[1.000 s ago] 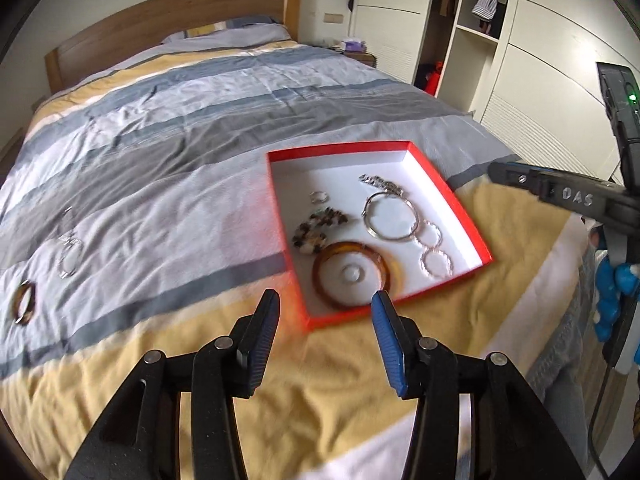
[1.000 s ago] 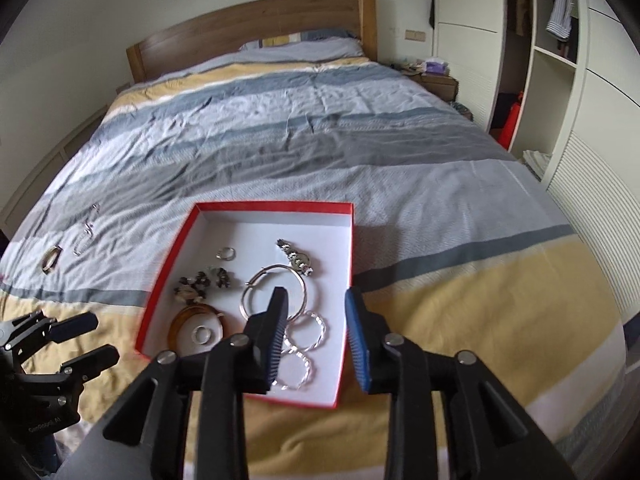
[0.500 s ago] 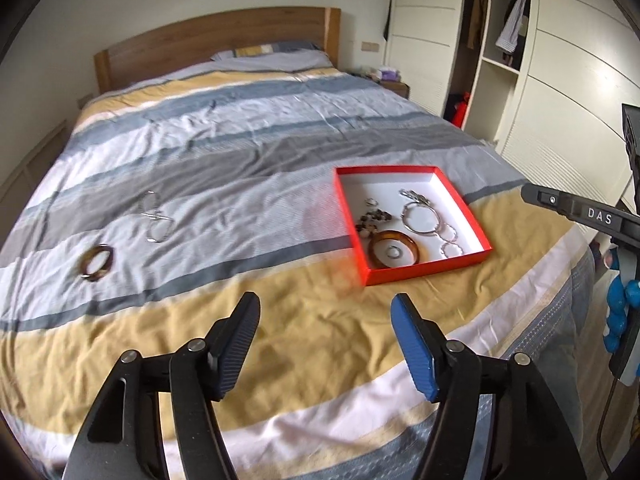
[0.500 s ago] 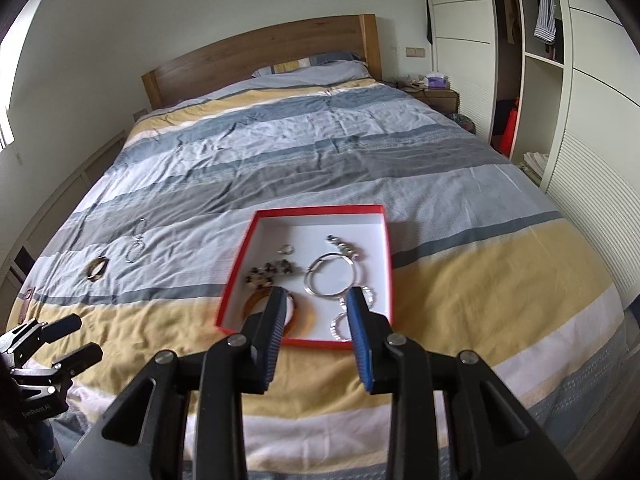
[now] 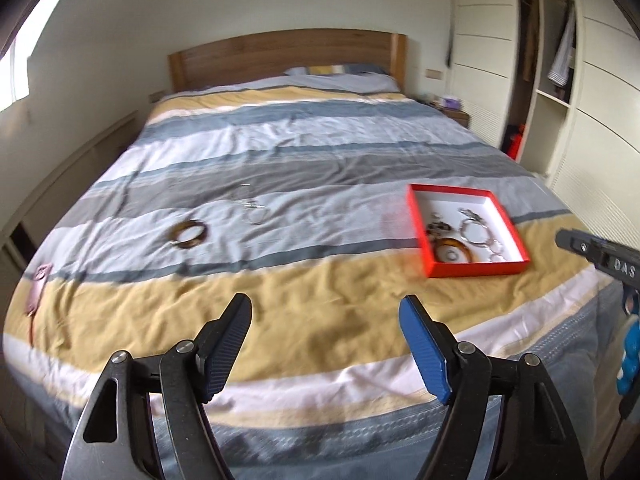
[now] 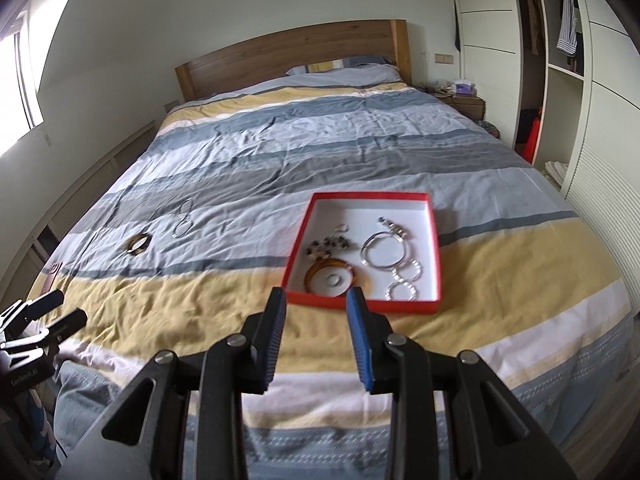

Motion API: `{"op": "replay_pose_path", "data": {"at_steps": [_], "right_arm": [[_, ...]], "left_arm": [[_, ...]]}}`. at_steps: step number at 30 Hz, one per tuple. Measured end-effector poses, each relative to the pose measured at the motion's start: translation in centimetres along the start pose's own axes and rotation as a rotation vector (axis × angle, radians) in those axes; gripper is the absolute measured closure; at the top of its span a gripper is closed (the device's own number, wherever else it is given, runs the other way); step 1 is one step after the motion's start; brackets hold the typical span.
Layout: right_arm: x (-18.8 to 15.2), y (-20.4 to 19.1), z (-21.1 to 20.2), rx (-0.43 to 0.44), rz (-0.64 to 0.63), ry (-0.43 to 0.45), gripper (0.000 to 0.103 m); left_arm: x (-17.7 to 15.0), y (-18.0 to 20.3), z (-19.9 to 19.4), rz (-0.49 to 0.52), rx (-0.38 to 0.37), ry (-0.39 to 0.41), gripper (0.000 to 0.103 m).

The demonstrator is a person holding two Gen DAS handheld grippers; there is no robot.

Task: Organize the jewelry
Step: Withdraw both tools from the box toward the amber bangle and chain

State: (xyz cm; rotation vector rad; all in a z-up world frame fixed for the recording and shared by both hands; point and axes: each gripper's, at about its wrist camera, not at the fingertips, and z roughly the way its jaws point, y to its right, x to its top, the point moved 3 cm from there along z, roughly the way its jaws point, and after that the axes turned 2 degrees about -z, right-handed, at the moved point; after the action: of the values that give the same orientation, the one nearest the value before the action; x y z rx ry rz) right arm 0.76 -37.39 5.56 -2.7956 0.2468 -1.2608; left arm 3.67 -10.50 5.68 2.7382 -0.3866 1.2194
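Observation:
A red box [image 5: 438, 270] [image 6: 360, 304] with a white inside lies on the striped bed and holds an amber bangle [image 6: 330, 276], silver hoops [image 6: 384, 256] and beads [image 6: 328, 245]. A brown bangle [image 5: 189, 234] [image 6: 137, 243] and a silver chain [image 5: 252, 210] [image 6: 183, 218] lie loose on the bedspread to the left. A pink item [image 5: 38, 290] lies at the bed's left edge. My left gripper [image 5: 326, 320] is open and empty, above the bed's foot. My right gripper [image 6: 316, 312] is open and empty, just short of the box's near rim.
The bed's wooden headboard [image 6: 292, 56] is at the back. White wardrobes with an open shelf section [image 6: 560, 80] line the right side. A nightstand [image 6: 464, 98] stands by the headboard. A wall with low panels [image 5: 72, 168] runs along the left.
Both grippers have pulled back from the box toward the bed's foot. The left one has swung left, bringing the loose bangle and chain into view, and its jaws have widened.

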Motion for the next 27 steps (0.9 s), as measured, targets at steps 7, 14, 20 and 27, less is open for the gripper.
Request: {"op": "replay_pose_path", "data": {"at_steps": [7, 14, 20, 27], "right_arm": [[-1.9, -4.1, -0.7, 0.037, -0.053, -0.021, 0.065], [-3.1, -7.8, -0.9, 0.073, -0.116, -0.046, 0.062], [-3.2, -10.0, -0.7, 0.088, -0.157, -0.052, 0.061], [-3.5, -11.5, 0.4, 0.106, -0.175, -0.061, 0.061]], "left_arm": [[-1.1, -3.0, -3.2, -0.049, 0.104, 0.063, 0.020], [-2.0, -5.0, -5.0, -0.093, 0.133, 0.107, 0.018], [-2.5, -6.8, -6.2, -0.122, 0.167, 0.154, 0.018], [-2.8, -9.2, -6.0, -0.169, 0.197, 0.167, 0.018]]}}
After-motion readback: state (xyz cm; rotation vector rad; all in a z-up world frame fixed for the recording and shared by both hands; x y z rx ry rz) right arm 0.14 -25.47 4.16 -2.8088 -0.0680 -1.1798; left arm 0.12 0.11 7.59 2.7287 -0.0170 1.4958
